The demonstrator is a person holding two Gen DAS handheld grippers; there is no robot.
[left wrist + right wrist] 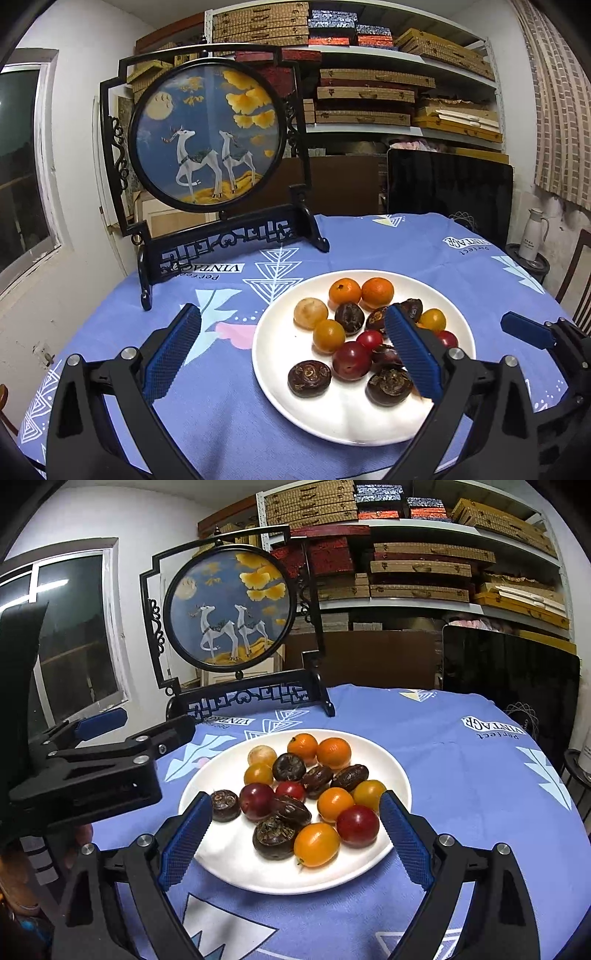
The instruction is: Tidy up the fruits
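Fruits (295, 797) heaped on plate (229, 864)

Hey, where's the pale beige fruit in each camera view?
Left wrist: the beige fruit sits at the plate's far left, left of the two oranges.
Right wrist: the beige fruit lies at the far left of the plate, just left of an orange.
Shared landmark: the deer screen behind the plate.
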